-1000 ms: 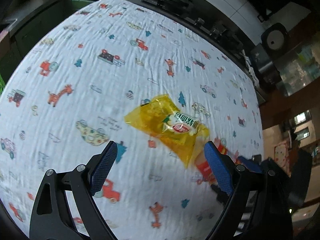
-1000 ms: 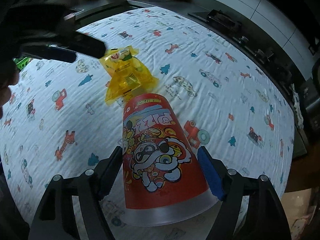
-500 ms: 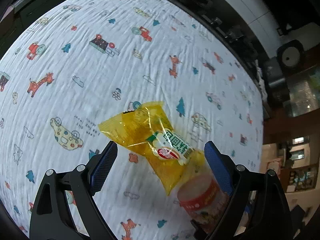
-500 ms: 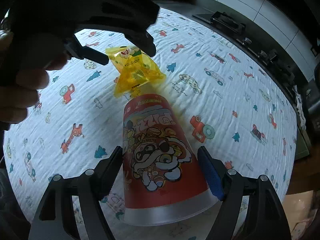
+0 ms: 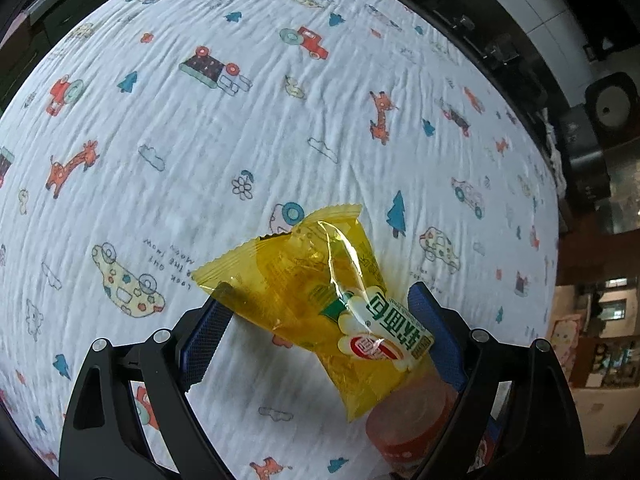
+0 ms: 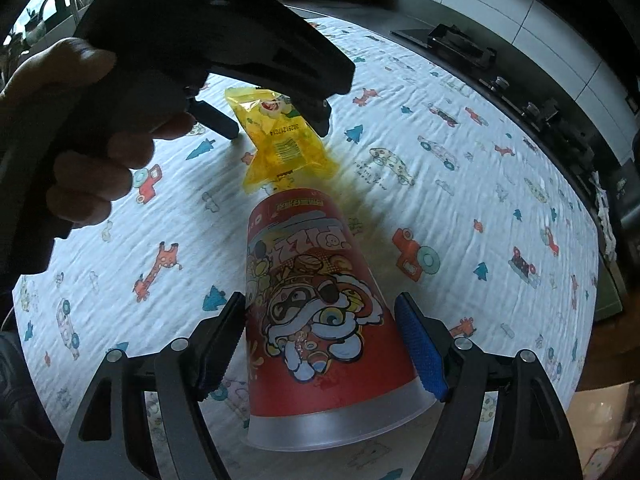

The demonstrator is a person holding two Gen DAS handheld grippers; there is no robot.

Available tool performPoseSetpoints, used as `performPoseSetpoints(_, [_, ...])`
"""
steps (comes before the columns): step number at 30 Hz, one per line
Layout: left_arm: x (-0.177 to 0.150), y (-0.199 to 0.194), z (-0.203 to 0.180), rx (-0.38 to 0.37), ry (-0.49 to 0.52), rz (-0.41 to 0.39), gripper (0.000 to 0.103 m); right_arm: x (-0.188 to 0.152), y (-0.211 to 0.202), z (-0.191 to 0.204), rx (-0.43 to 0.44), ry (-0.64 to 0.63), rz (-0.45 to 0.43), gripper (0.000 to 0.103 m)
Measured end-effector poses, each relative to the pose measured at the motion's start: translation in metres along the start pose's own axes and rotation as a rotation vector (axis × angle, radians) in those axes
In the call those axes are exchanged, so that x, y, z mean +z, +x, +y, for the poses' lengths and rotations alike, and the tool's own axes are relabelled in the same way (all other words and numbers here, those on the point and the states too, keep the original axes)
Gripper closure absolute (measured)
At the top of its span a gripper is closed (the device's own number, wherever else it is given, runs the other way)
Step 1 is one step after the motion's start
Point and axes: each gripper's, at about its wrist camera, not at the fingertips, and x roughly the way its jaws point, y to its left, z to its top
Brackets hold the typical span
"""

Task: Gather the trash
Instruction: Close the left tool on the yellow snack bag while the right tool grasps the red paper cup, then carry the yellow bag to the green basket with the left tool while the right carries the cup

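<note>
While the right hand-held gripper (image 6: 320, 344) clamps the red printed paper cup (image 6: 320, 300), the left hand-held gripper (image 5: 318, 328) straddles, jaws wide, the crinkled yellow plastic wrapper (image 5: 320, 300) just beyond the cup; next, probably, squeeze it.

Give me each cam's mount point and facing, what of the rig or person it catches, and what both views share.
Left wrist: sits on the left hand-held gripper, looks steeply down at the yellow snack wrapper lying between its open fingers on the printed cloth; only its own fingers show.
Right wrist: sits on the right hand-held gripper, looks down along the red pizza cup it clamps; a hand on the left hand-held gripper shows.
Shared: wrapper, cup, cloth.
</note>
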Motion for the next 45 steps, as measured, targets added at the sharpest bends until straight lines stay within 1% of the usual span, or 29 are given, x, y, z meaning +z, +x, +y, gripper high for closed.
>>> performPoseSetpoints(1, [0.000,0.000,-0.002,0.003,0.013,-0.002,0.018,0.000,0.000,0.000,0.000,0.002,0.001,0.030])
performPoseSetpoints(3, [-0.001,0.000,-0.005,0.014,0.041,-0.002,0.029,0.000,-0.001,0.000,0.005,0.007,0.002,0.030])
performPoseSetpoints(4, [-0.002,-0.001,-0.004,0.010,0.048,0.003,0.031,0.000,-0.001,0.000,0.011,0.009,0.001,0.030])
performPoseSetpoints(5, [-0.003,-0.001,-0.003,0.004,0.056,0.006,0.036,-0.001,-0.001,0.001,0.013,0.011,0.001,0.030])
performPoseSetpoints(10, [-0.009,-0.008,0.003,-0.017,0.097,0.009,0.050,-0.001,-0.002,0.004,0.017,0.024,-0.001,0.030])
performPoseSetpoints(11, [-0.010,-0.009,0.004,-0.022,0.103,0.010,0.056,-0.001,-0.003,0.005,0.023,0.029,-0.002,0.030])
performPoseSetpoints(12, [-0.012,-0.010,0.006,-0.029,0.112,0.012,0.057,-0.001,-0.003,0.006,0.025,0.030,-0.003,0.030])
performPoseSetpoints(20, [-0.022,-0.040,0.028,-0.055,0.166,-0.019,0.059,0.001,-0.007,0.024,0.048,0.049,-0.019,0.032])
performPoseSetpoints(29, [-0.028,-0.088,0.083,-0.063,0.162,-0.078,0.059,0.018,-0.009,0.067,0.083,0.031,-0.043,0.033])
performPoseSetpoints(33, [-0.028,-0.112,0.114,-0.051,0.158,-0.120,0.059,0.027,-0.009,0.088,0.095,0.016,-0.053,0.033])
performPoseSetpoints(38, [-0.027,-0.139,0.152,-0.044,0.139,-0.158,0.059,0.047,-0.012,0.117,0.115,0.000,-0.081,0.033])
performPoseSetpoints(45, [-0.018,-0.178,0.229,-0.026,0.067,-0.221,0.059,0.089,-0.016,0.167,0.151,-0.059,-0.119,0.033])
